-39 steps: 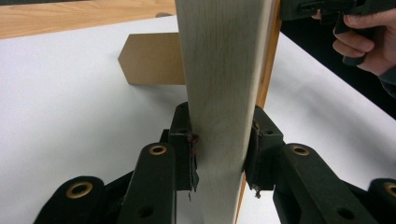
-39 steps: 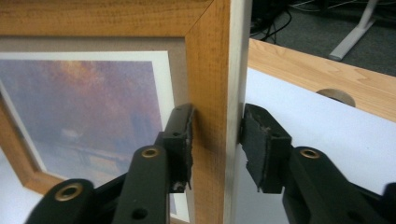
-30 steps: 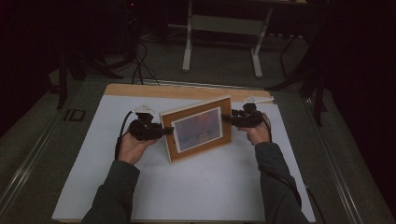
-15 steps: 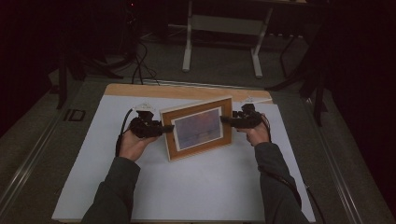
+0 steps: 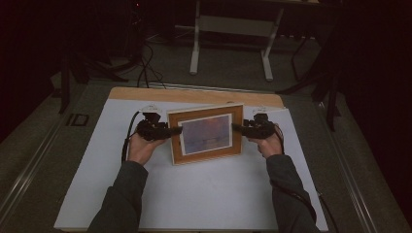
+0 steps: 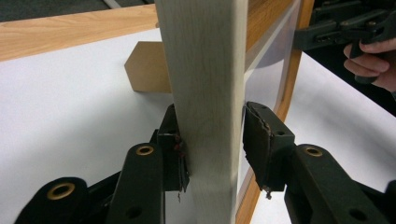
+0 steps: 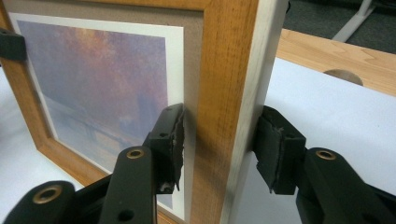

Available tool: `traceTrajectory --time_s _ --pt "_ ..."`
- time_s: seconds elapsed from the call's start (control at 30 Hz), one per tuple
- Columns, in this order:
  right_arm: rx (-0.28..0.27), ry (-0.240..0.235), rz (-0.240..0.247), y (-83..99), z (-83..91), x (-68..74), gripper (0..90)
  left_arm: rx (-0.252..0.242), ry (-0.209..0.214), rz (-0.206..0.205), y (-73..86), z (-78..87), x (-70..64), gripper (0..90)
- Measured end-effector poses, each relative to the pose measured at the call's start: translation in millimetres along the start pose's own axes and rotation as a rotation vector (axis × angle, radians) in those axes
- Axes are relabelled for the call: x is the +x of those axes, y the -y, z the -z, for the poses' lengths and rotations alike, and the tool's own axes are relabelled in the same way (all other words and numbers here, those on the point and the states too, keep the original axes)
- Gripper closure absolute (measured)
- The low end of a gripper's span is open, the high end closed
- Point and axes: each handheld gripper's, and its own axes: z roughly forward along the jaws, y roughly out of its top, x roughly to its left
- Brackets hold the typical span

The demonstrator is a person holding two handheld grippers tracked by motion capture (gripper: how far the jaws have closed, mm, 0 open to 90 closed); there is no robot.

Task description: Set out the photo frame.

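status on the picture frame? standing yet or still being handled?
Done: the picture frame is upright on the white sheet, its rear stand out behind it. In hand: the left hand-held gripper and right hand-held gripper straddle its side edges, jaws close to the wood. Left: let go and back off.

A wooden picture frame (image 5: 206, 134) stands upright on the white table (image 5: 194, 199), print facing the person.

In the left gripper view the picture frame (image 6: 205, 93) runs off the top and bottom edges, and it hides most of its own rear stand (image 6: 144, 67). In the right gripper view the frame's top and bottom are cut off; the painting's detail is blurred.
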Motion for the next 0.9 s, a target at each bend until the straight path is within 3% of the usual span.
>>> traceTrajectory --time_s 0.3,0.63,0.73,0.9 --pt "-0.003 0.019 -0.032 7.9 9.9 7.3 58.7 -0.012 -0.002 0.008 -3.7 -5.1 3.2 56.9" --pt "0.015 0.042 -0.031 14.0 21.0 16.3 61.2 -0.022 0.02 -0.001 -7.1 -10.2 6.2 53.3" --pt "0.013 0.03 -0.056 16.3 23.3 16.5 61.9 -0.02 0.027 -0.005 -7.6 -10.7 7.0 52.8" --pt "0.023 0.021 -0.047 18.1 27.0 19.0 62.0 -0.019 0.033 -0.006 -8.2 -11.4 7.4 51.5"
